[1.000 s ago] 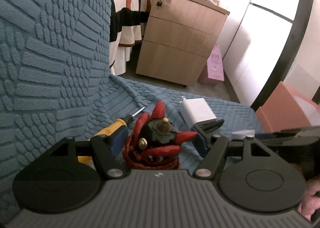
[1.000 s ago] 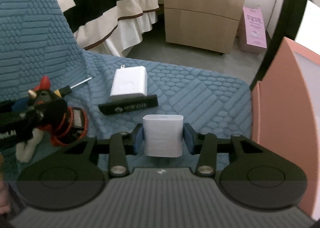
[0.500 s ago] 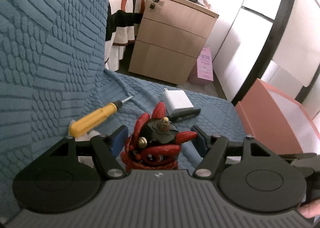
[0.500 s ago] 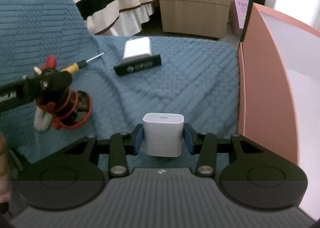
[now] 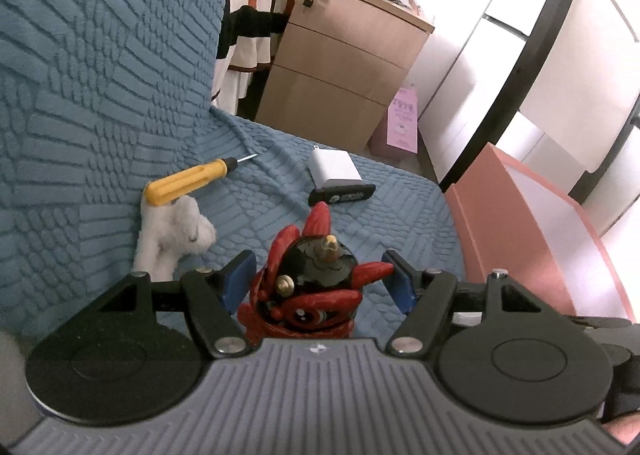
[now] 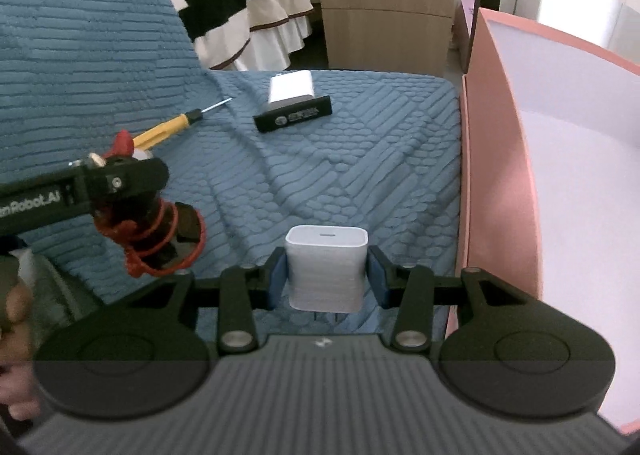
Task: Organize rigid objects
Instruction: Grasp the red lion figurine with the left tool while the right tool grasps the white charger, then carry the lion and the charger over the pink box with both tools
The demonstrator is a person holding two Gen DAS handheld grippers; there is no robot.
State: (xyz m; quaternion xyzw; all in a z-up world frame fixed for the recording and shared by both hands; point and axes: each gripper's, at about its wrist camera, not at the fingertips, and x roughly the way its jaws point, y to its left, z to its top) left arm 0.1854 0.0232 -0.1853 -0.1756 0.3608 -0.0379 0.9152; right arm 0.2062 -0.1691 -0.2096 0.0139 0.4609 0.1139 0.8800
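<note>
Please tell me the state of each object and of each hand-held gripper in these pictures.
left hand-held gripper: shut on the red and black figurine, lifted.
right hand-held gripper: shut on the white charger.
screwdriver: lying on the blue cover.
white adapter: lying flat.
black bar: lying against the adapter.
plush toy: lying.
pink box: open.

A red and black toy (image 5: 308, 287) and a white charger (image 6: 326, 267) are lifted off the blue seat (image 6: 340, 175). A yellow screwdriver (image 5: 188, 181), white block (image 5: 334, 171) and black bar (image 5: 342, 195) lie near its back edge.
</note>
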